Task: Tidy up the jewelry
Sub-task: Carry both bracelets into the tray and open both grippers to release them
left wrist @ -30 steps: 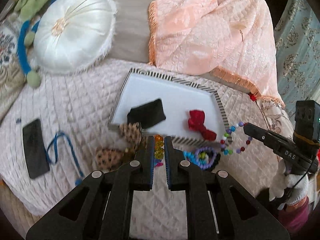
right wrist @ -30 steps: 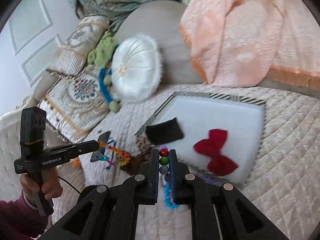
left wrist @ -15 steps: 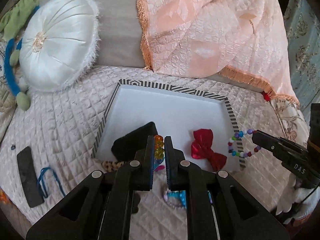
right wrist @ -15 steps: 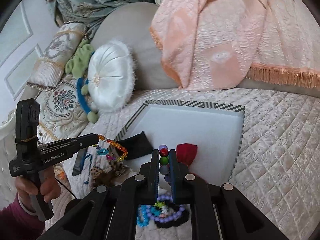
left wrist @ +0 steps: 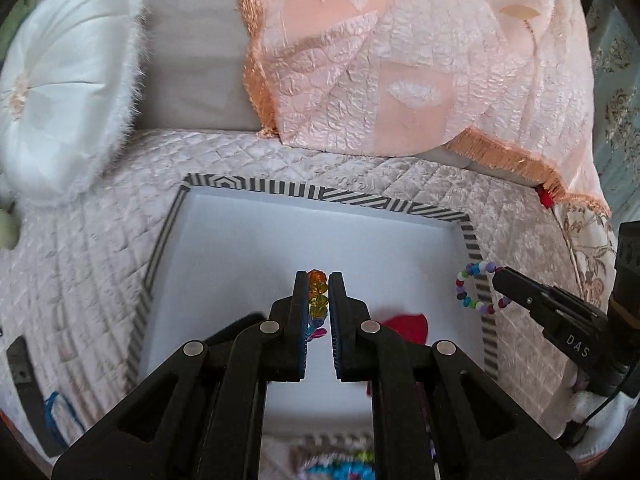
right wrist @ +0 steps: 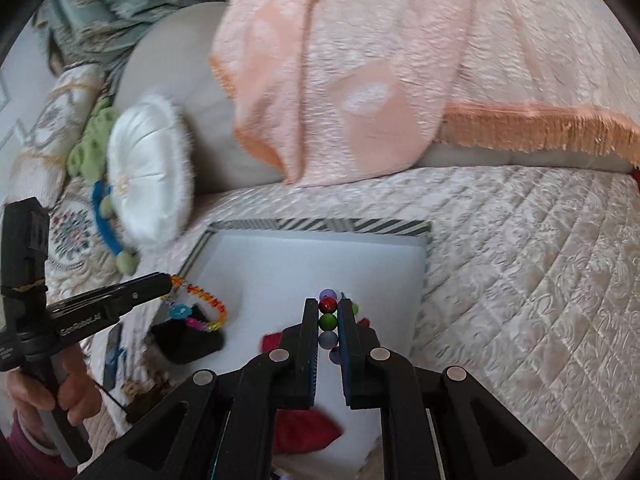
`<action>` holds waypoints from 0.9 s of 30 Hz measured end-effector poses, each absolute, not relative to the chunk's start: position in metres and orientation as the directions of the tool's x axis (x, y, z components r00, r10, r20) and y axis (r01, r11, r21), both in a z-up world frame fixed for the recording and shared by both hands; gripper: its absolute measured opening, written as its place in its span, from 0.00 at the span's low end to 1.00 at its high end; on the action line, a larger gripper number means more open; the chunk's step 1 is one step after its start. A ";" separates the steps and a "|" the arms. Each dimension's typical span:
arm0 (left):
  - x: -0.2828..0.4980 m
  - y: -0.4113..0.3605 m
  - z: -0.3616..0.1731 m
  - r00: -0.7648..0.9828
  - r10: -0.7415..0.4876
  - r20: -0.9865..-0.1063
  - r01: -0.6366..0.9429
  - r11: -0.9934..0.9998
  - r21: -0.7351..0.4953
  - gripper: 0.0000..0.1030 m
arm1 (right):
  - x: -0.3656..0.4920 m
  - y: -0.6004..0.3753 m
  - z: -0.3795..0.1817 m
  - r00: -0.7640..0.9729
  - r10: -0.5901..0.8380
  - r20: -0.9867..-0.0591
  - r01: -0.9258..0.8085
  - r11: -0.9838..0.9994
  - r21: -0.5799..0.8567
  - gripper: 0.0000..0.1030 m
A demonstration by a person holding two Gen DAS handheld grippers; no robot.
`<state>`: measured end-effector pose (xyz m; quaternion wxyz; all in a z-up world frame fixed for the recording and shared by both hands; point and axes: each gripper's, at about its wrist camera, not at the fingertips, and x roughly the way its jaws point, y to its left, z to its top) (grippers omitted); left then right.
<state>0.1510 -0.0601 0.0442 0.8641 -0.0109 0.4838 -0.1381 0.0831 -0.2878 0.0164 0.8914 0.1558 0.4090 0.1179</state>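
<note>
1. Tongs, left (left wrist: 318,292): my left pair is clamped on an amber and yellow faceted-bead bracelet (left wrist: 318,294), whose beads sit stacked between the two fingers. In the right wrist view the same bracelet (right wrist: 200,308) hangs as a loop from the tips of this pair (right wrist: 166,280), with turquoise and pink charms on it.
2. Tongs, right (right wrist: 329,320): my right pair is clamped on a multicoloured round-bead bracelet (right wrist: 328,314); red, green and pale lilac beads show in the gap. In the left wrist view that bracelet (left wrist: 478,288) hangs as an open ring from the tips (left wrist: 498,278).
3. Both bracelets are held in the air over a white rectangular tray with a black-and-white striped rim (left wrist: 320,196). The amber one is above the tray's middle, and the round-bead one is over its right rim.
4. On the tray floor lie a red fabric bow (left wrist: 406,324) and a black pouch-like item (right wrist: 188,342), both partly hidden behind the tongs.
5. The tray rests on a pale quilted bed cover (left wrist: 100,248). Behind it are a round white satin cushion (left wrist: 60,96) and a peach fringed throw (left wrist: 420,60).
6. A small heap of blue and green beads (left wrist: 344,468) lies on the cover just short of the tray's near rim, blurred.
</note>
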 end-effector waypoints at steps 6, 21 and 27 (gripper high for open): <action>0.174 -0.053 0.011 0.455 -0.199 -0.868 0.173 0.976 -0.133 0.08 | 0.109 -0.272 -0.006 0.592 0.335 -0.733 -0.084 0.930 0.357 0.08; 0.196 0.000 -0.026 0.449 -0.089 -0.889 0.013 0.996 -0.093 0.17 | 0.121 -0.258 -0.022 0.542 0.409 -0.734 -0.111 0.901 0.420 0.39; 0.182 -0.002 -0.010 0.470 -0.106 -0.876 0.027 0.994 -0.106 0.44 | 0.093 -0.263 -0.006 0.573 0.414 -0.707 -0.126 0.897 0.423 0.39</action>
